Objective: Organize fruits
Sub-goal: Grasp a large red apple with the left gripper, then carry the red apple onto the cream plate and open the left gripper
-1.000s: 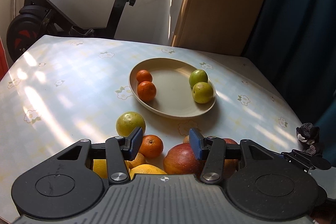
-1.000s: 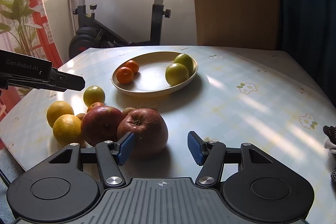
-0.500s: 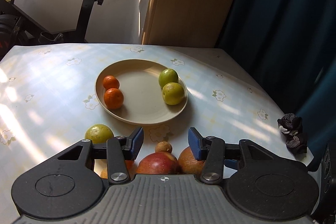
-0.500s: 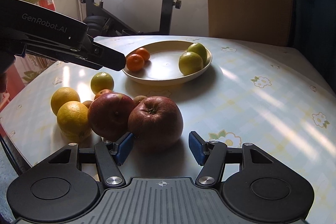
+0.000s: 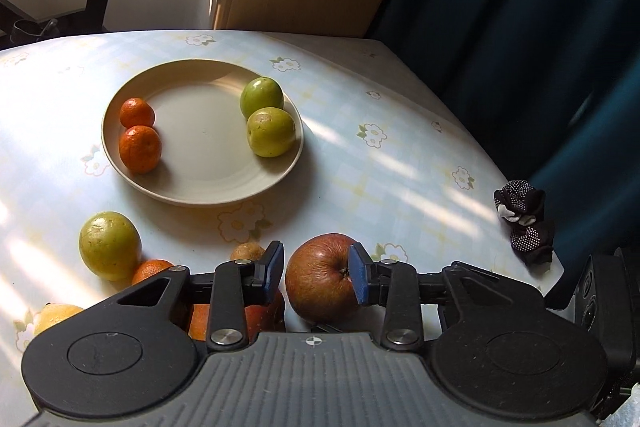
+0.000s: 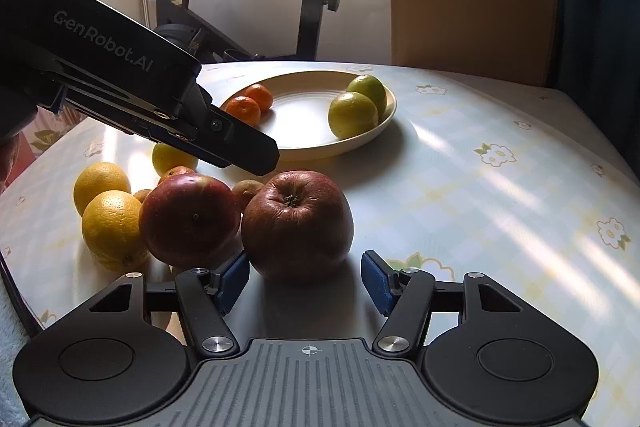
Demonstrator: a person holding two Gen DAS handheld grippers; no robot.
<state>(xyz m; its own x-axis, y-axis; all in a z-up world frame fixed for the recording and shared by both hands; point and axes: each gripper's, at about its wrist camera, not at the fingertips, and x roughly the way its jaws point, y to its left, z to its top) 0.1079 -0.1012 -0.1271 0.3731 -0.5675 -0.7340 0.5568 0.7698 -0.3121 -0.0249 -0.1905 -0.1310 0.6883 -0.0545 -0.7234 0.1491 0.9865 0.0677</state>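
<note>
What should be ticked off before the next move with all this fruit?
1. Grip: not ok. The left claw has just been closing its jaws, yet it hangs above the wrinkled red apple with nothing between them.
2. Spare claw: ok. The right claw is open and empty, with the apple just ahead.
3. Claws apart: not ok. Both aim at that one apple, so a clash looks likely.
4. Room on the plate: ok, its middle is bare.
5. Sorting: ok. The mandarins are on one side, the green fruits on the other.
</note>
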